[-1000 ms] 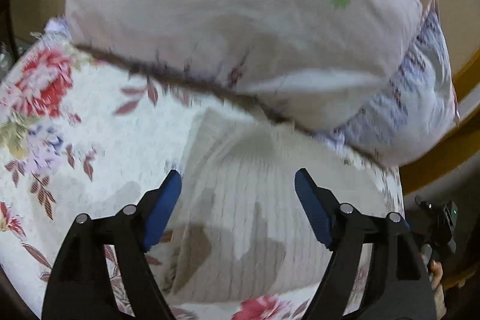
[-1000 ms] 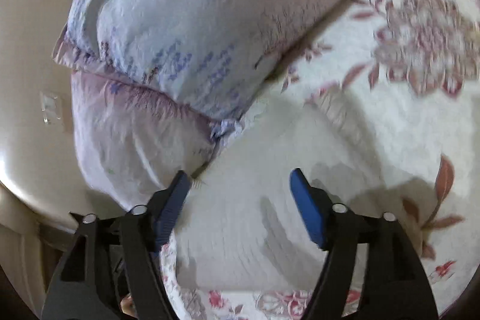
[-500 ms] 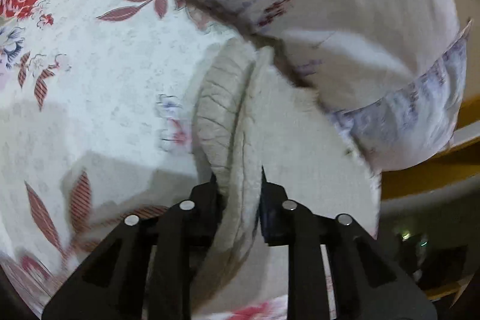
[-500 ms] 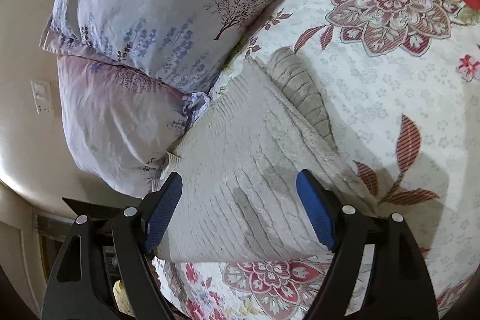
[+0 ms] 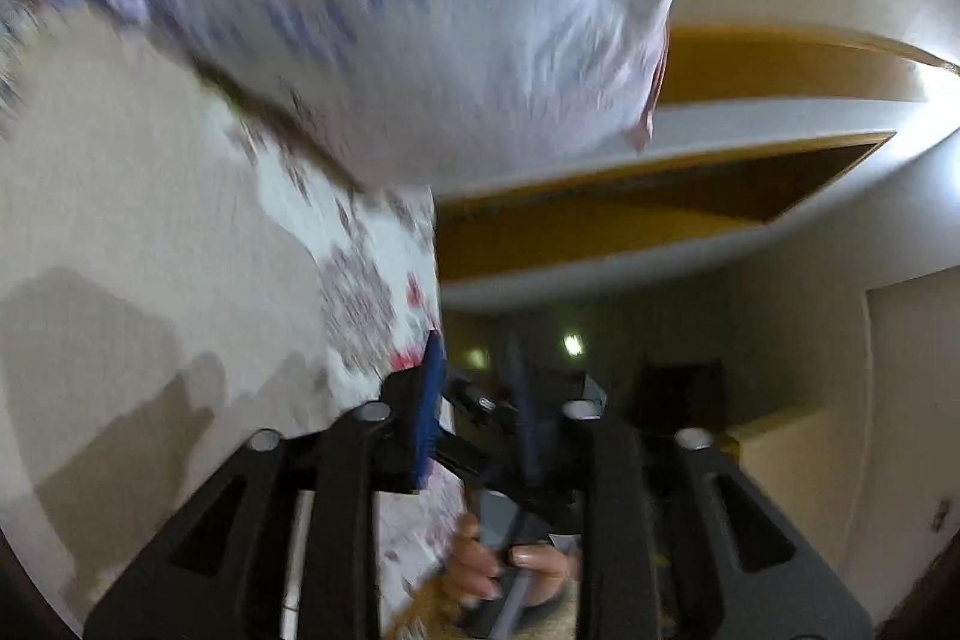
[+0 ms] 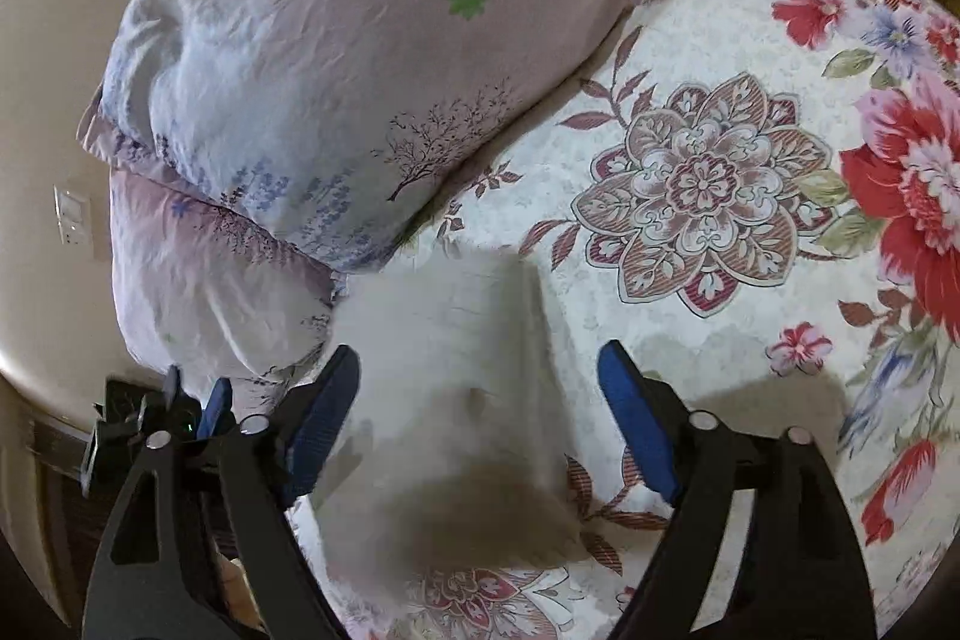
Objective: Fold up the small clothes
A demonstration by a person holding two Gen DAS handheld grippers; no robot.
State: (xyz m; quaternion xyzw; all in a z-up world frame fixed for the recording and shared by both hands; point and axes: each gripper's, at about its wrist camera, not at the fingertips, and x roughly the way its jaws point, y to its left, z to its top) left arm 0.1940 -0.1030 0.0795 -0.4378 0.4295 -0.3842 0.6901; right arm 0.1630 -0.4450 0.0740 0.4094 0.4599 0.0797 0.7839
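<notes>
A small white knit garment (image 6: pixel 462 376) lies folded on the floral bedspread (image 6: pixel 708 244), just below the pillows; it is blurred. My right gripper (image 6: pixel 480 424) is open and empty, its blue pads on either side of the garment, above it. In the left wrist view the garment (image 5: pixel 108 196) is a blurred pale patch at the left. My left gripper (image 5: pixel 480 412) is partly open and empty, over the bed's side edge. The other gripper and the hand holding it (image 5: pixel 510 562) show beyond the left gripper's fingers.
Two lilac printed pillows (image 6: pixel 336 58) are stacked at the head of the bed, against the cream wall (image 6: pixel 42 100). The bed's edge (image 5: pixel 435 280) drops to a dark room with a wooden headboard frame (image 5: pixel 720 124). The bedspread stretches to the right.
My left gripper has let go of the garment fold, opened a little and swung right over the bed's edge. The garment now lies folded smaller. My right gripper has lifted back, still open.
</notes>
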